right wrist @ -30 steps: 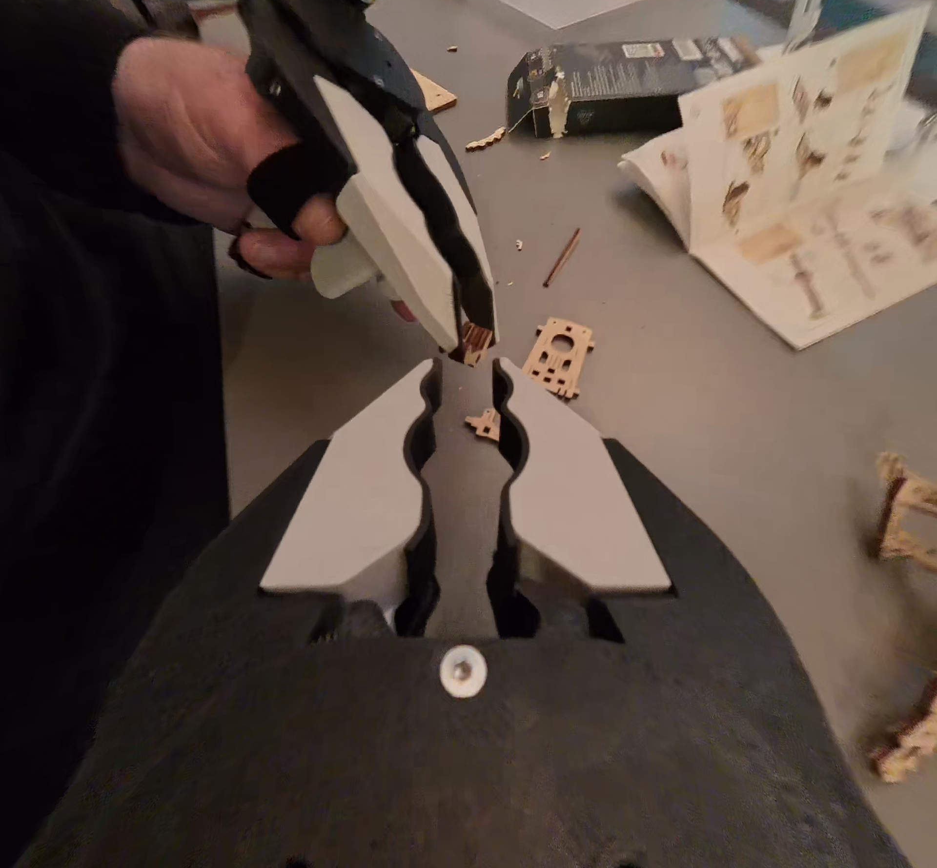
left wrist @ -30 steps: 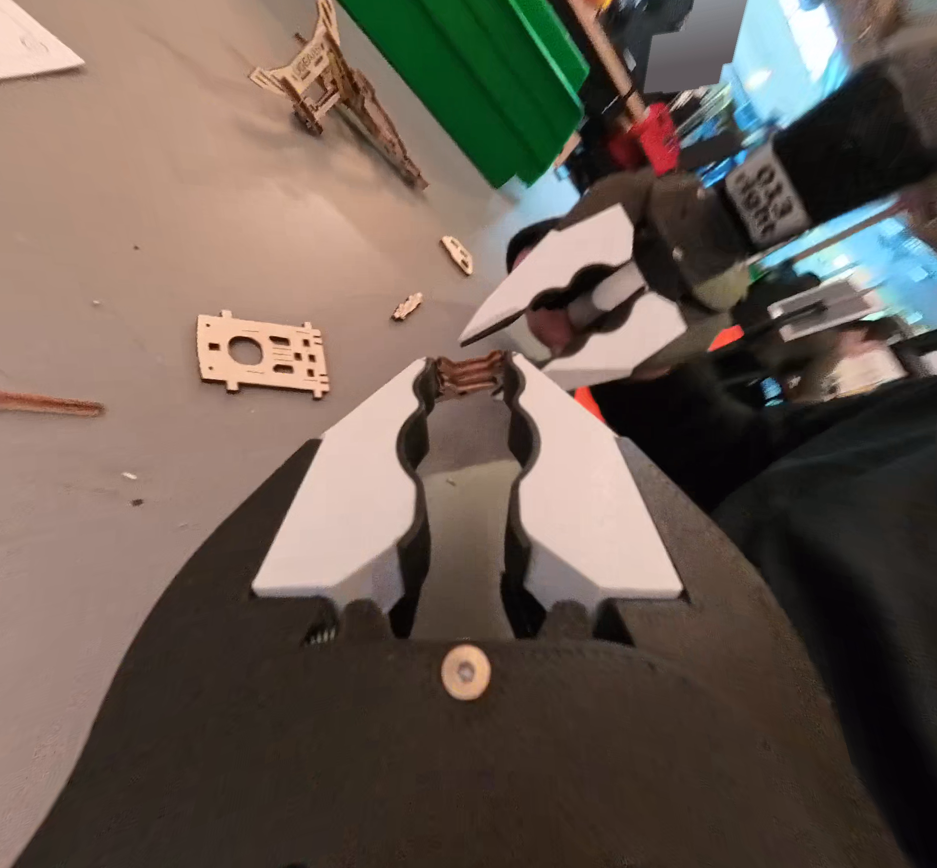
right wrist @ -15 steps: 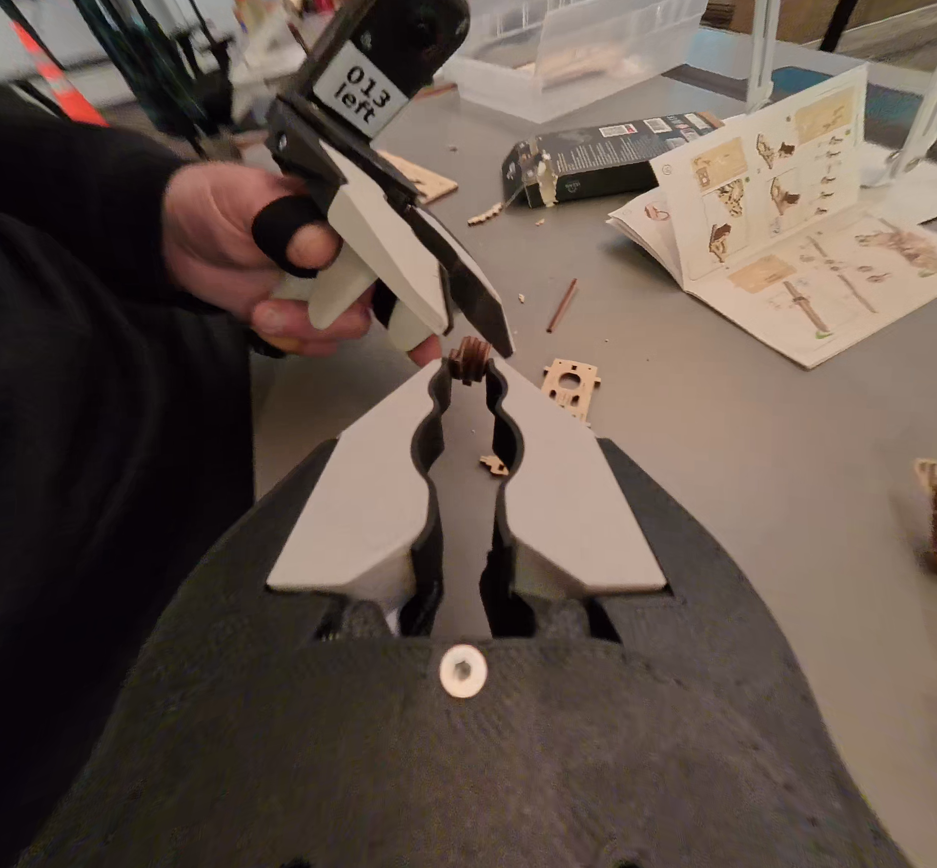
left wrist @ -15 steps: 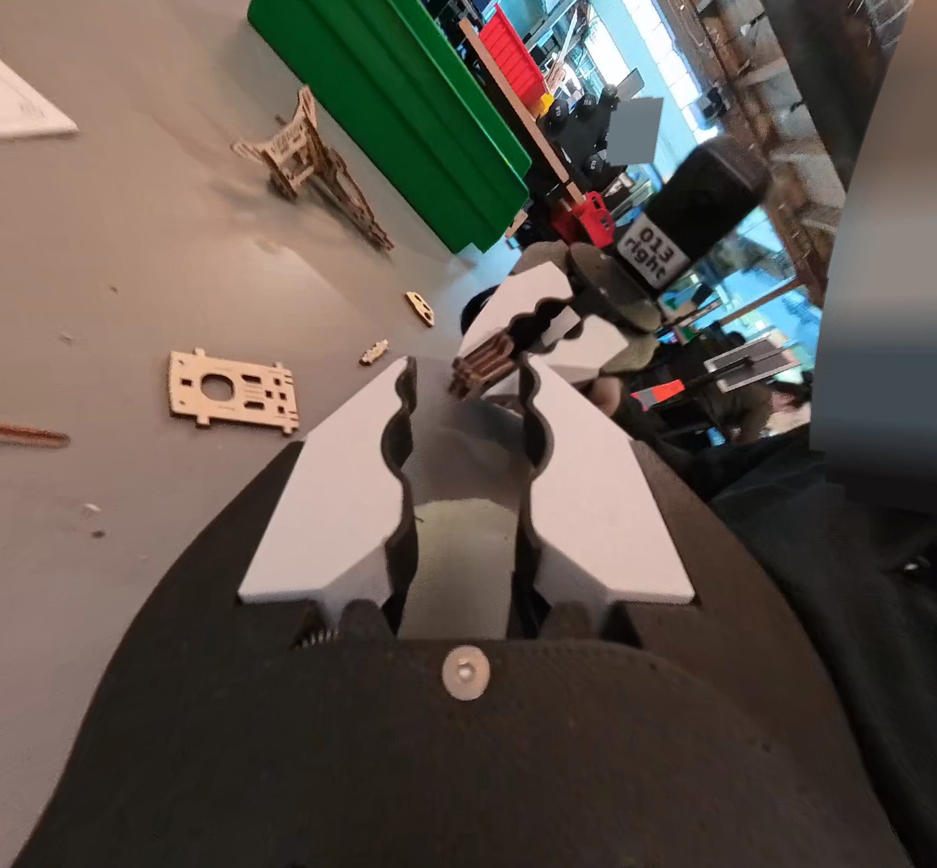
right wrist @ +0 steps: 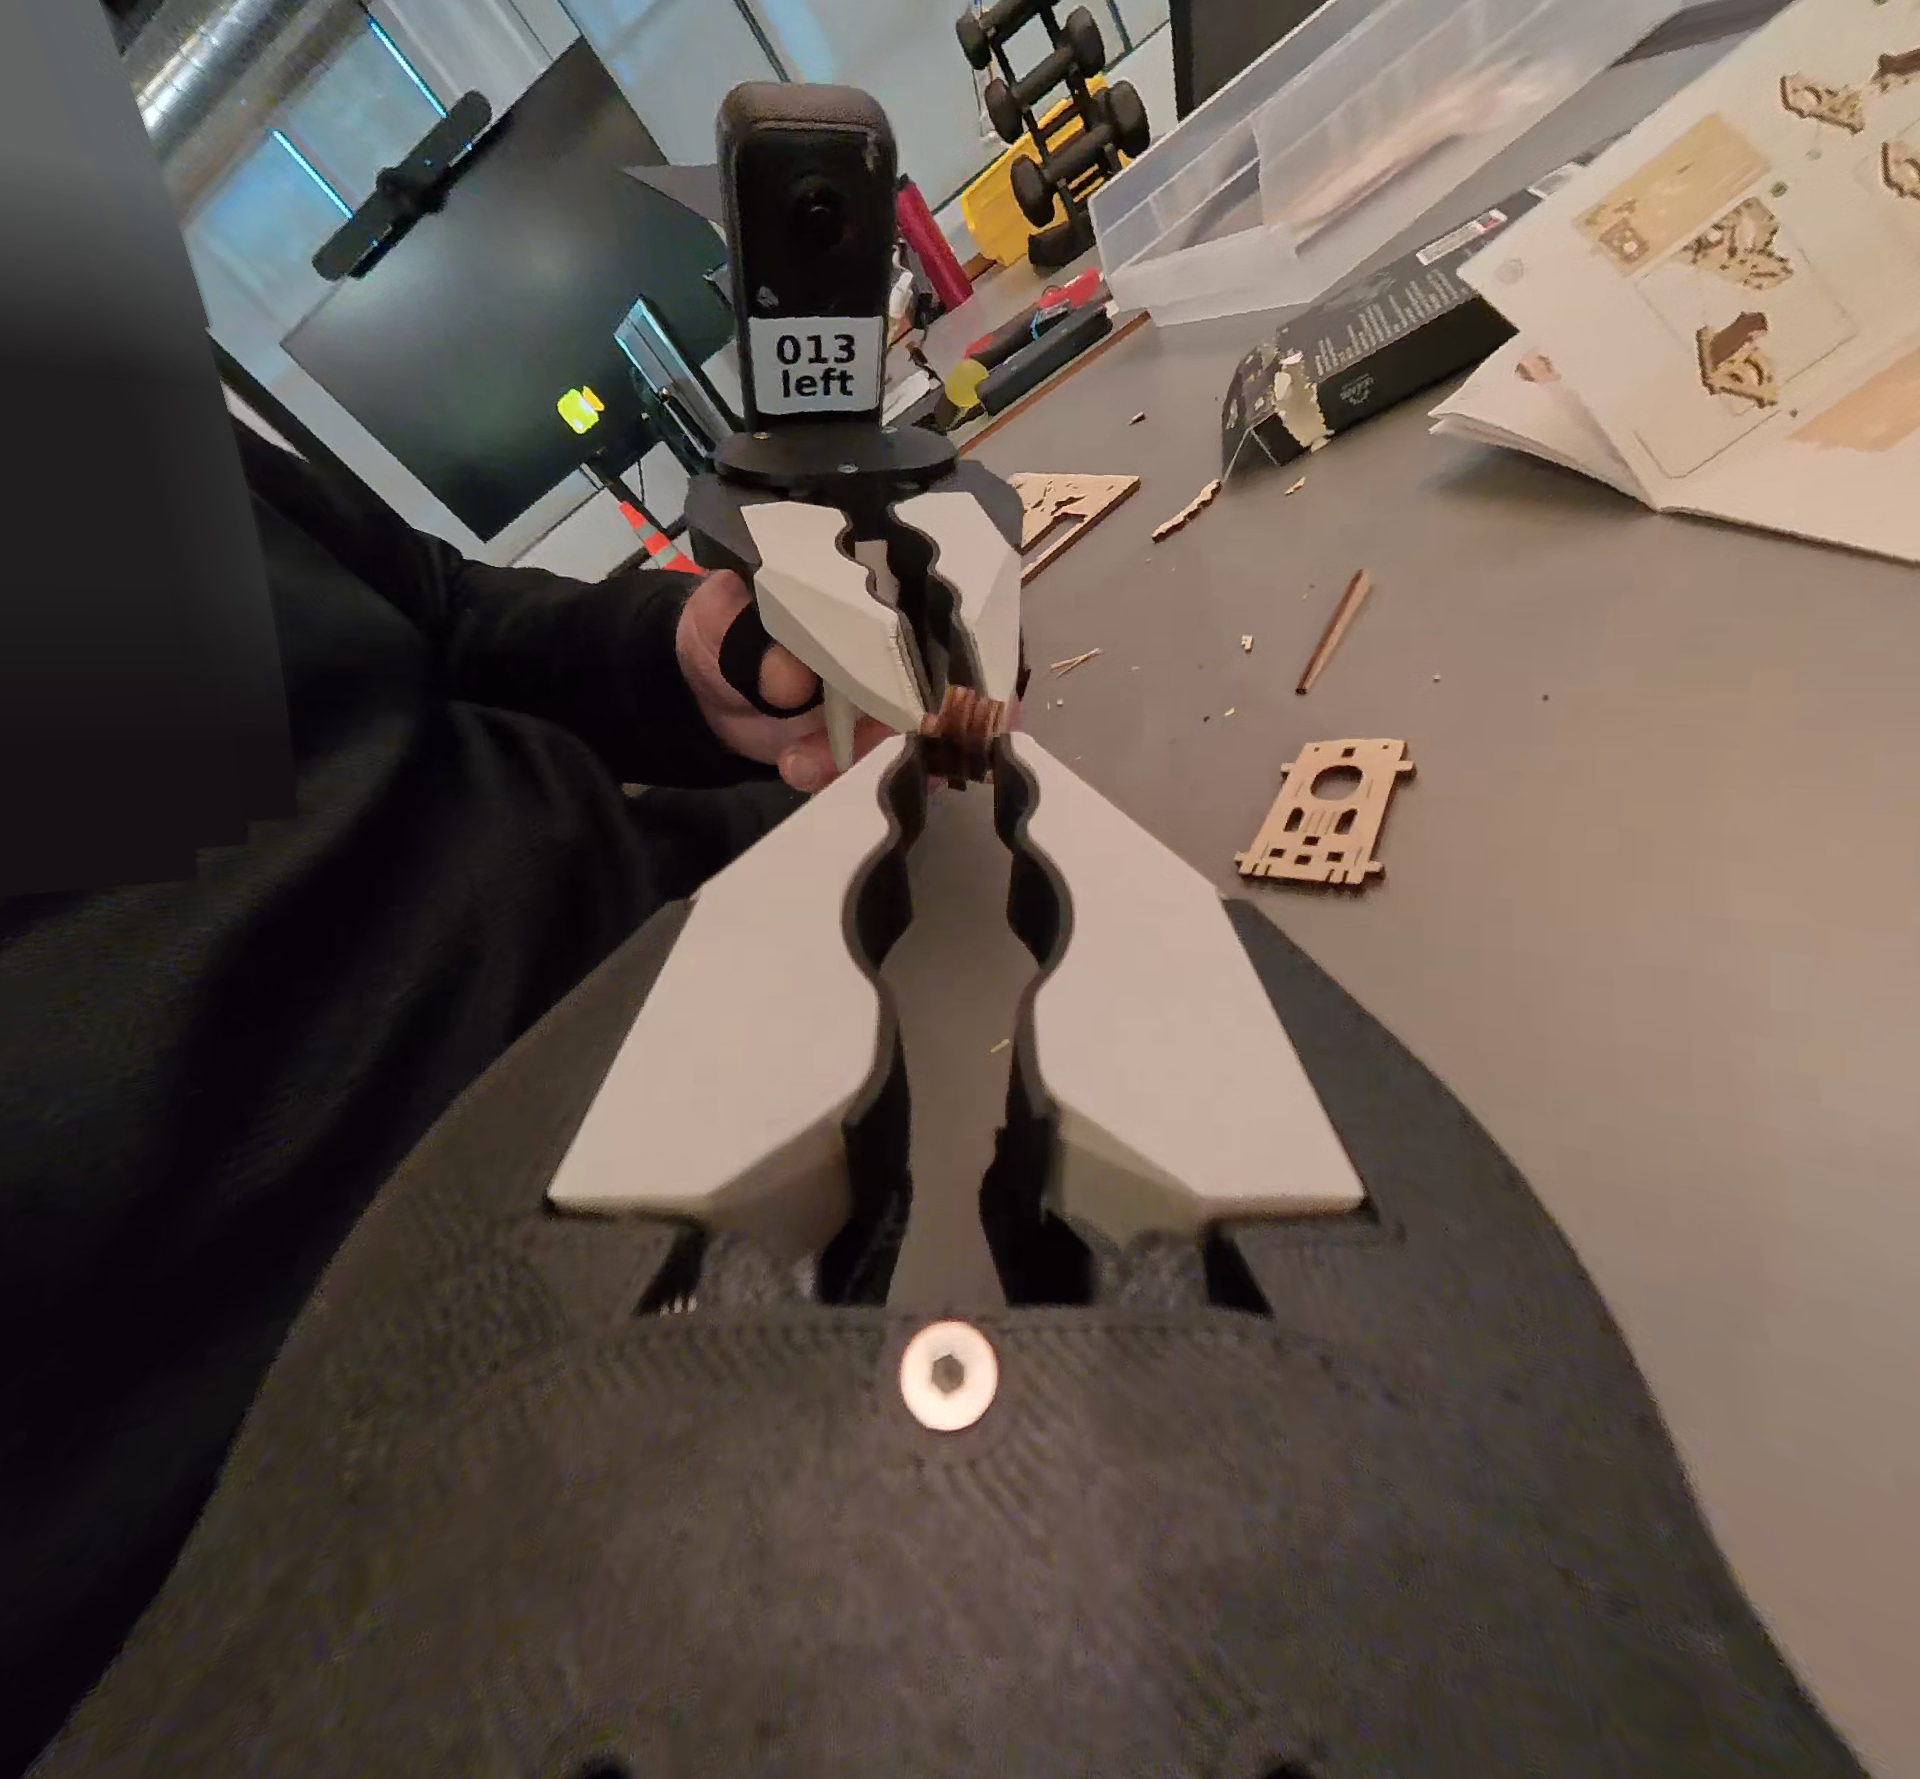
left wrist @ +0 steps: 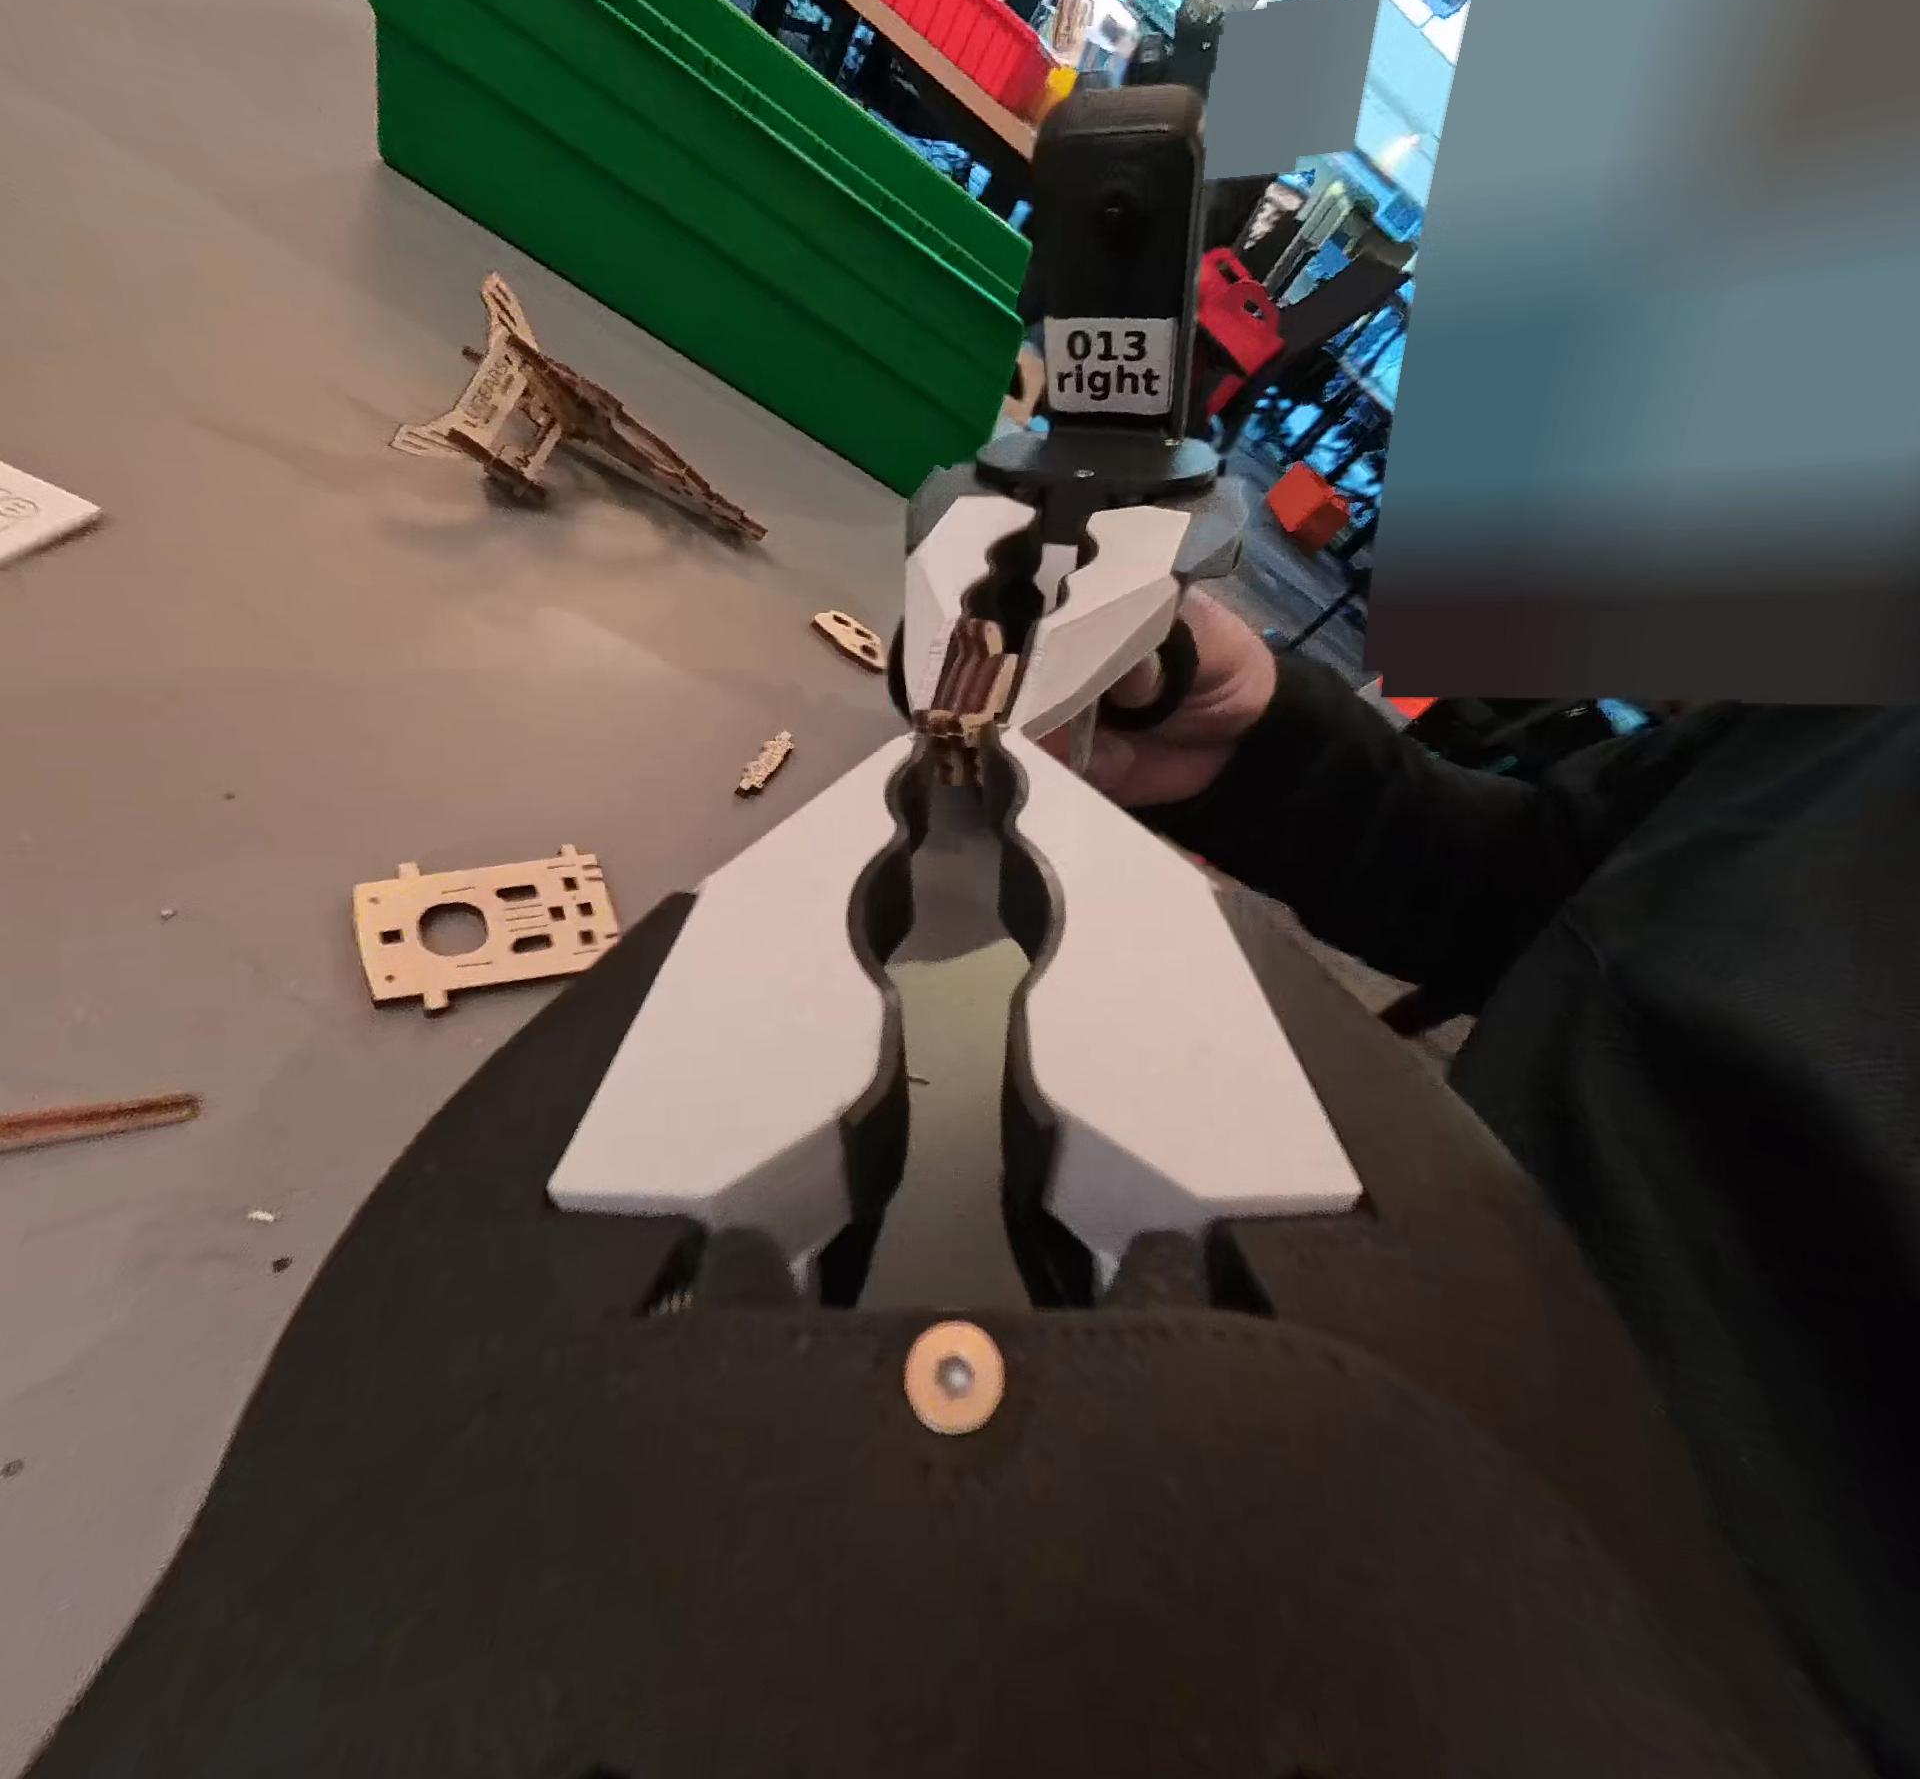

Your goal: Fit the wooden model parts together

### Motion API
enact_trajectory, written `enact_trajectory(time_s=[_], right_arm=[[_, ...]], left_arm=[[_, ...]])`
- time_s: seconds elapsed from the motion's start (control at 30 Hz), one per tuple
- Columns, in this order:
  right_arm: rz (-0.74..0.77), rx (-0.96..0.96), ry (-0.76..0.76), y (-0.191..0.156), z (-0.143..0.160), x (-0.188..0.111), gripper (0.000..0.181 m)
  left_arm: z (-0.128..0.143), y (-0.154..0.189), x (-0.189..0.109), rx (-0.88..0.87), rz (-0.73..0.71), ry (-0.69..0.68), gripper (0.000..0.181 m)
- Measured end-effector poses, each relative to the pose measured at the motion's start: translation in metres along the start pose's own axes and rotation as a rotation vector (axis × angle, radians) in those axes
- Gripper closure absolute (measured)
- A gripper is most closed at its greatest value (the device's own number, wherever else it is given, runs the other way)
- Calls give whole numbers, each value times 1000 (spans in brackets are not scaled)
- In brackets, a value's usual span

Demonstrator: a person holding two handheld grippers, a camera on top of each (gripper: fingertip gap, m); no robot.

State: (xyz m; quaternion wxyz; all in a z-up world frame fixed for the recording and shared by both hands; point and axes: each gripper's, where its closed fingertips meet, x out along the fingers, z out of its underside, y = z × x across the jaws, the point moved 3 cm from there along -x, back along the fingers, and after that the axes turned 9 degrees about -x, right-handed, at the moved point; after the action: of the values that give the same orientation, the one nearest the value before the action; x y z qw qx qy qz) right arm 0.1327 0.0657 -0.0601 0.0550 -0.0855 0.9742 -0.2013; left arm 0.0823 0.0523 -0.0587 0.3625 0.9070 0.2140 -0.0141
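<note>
A small layered wooden part [left wrist: 971, 680] is held in the air between both grippers, which face each other tip to tip above the grey table [left wrist: 260, 690]. My left gripper [left wrist: 956, 758] is shut on its near end. My right gripper [right wrist: 961, 758] is shut on the same part [right wrist: 961, 721] from the opposite side. In the left wrist view the right gripper [left wrist: 961, 706] points toward me with the part between its fingers. In the right wrist view the left gripper [right wrist: 956, 706] does the same. A flat wooden plate with holes [left wrist: 483, 929] lies on the table, also in the right wrist view [right wrist: 1325, 820].
A partly built wooden model [left wrist: 561, 420] stands before a green crate [left wrist: 675, 129]. Small loose pieces [left wrist: 850, 638] and a wooden stick [right wrist: 1333, 633] lie nearby. An open instruction booklet [right wrist: 1714, 327], black box [right wrist: 1361, 347], clear bin [right wrist: 1403, 98] and wooden sheet [right wrist: 1070, 498] sit farther off. My two grippers' fingertips are within a few centimetres of each other. Both grippers' tips are roughly 20 cm from the partly built wooden model [left wrist: 561, 420].
The right gripper has swung round to face the left one and closed on the wooden part that the left gripper held. Both grippers have risen and levelled out, tips now meeting.
</note>
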Motion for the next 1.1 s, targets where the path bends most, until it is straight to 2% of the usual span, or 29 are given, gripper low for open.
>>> enact_trajectory(time_s=[0.03,0.1,0.17,0.3,0.43,0.7,0.8,0.9,0.97,1.1], right_arm=[[-6,23,3,1,1,0,170],[-14,77,30,4,0,-2,170],[-16,136,63,8,-2,-4,170],[-10,194,65,11,-2,-2,170],[-20,241,70,10,-1,2,170],[-13,289,92,12,0,3,170],[-2,297,96,15,-1,0,163],[22,298,95,19,-1,-6,152],[46,287,102,21,-4,-13,153],[150,224,61,31,0,-33,157]], left_arm=[[-1,0,-1,46,-30,6,172],[-4,0,-3,160,-108,6,149],[-5,0,-2,295,-207,-25,141],[-6,1,8,649,-436,-89,144],[-1,-3,13,830,-559,-150,163],[-1,-6,12,809,-557,-166,165],[-4,-9,10,802,-562,-166,165],[-4,-11,9,689,-514,-153,165],[-4,-15,6,599,-478,-140,165],[3,-24,5,564,-450,-237,165]])
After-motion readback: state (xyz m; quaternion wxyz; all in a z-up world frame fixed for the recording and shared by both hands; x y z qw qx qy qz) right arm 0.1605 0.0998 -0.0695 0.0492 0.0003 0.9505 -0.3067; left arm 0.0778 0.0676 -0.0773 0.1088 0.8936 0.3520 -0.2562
